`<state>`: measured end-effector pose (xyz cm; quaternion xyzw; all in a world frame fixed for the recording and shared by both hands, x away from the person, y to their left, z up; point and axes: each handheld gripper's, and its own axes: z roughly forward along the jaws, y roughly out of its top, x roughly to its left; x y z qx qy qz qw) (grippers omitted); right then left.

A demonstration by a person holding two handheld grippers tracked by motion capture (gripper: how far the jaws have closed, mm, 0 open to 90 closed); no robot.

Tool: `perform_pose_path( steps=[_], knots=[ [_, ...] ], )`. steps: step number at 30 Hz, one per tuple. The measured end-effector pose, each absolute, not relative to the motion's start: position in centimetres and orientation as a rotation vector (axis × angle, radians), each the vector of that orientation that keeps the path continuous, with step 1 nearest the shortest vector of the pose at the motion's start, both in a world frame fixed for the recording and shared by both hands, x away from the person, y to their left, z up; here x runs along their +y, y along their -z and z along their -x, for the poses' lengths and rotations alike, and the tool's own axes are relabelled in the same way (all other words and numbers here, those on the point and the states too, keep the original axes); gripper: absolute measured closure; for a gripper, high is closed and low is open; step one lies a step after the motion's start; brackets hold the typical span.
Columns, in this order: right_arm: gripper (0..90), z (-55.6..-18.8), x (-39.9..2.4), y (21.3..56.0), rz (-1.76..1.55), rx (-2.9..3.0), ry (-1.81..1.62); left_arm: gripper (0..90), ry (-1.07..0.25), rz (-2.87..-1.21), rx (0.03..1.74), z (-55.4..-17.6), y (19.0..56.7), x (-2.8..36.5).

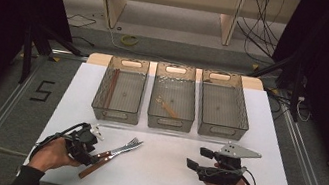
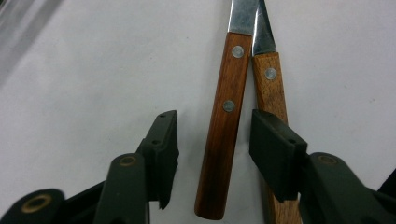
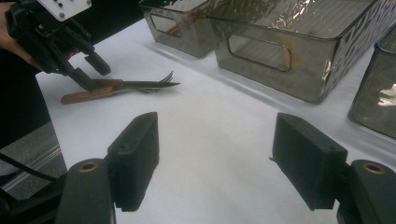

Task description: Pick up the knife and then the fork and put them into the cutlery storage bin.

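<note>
With a few utensils already lying in the far bins point(image 1: 171, 116), the left gripper point(image 2: 214, 140) is straddling, jaws apart, a knife point(image 2: 224, 126) beside the fork point(image 1: 124, 146) at the tabletop's point(image 1: 159, 173) near left, while the right gripper point(image 3: 215, 163) is waiting open.

You have two wooden handles point(image 2: 223, 135) under your left gripper point(image 2: 212, 140), brown, smooth, lightly glossy, each set with dull metal rivets. The blades point(image 2: 252, 21) above them are bare metal with a brushed sheen. The jaws are matt black plastic. The table point(image 1: 159, 173) looks matt white, slightly grainy. The bins point(image 3: 289, 42) are smoky clear plastic, glossy, with a ribbed floor.
</note>
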<state>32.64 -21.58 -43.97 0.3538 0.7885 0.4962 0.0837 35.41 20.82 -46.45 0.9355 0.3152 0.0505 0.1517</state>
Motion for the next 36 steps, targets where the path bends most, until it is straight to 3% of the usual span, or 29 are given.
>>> perform_pose_path(
  steps=[18, 36],
  knots=[
    [32.5, -32.6, -21.5, 44.0, -1.057, 2.355, -1.482, 72.5, -0.116, -2.713, 0.819, -35.3, 46.8, 20.5],
    [32.6, -32.5, -21.4, 43.9, -1.049, 2.356, -1.489, 75.5, -0.205, -2.651, 0.724, -34.8, 45.1, 20.0]
  ],
)
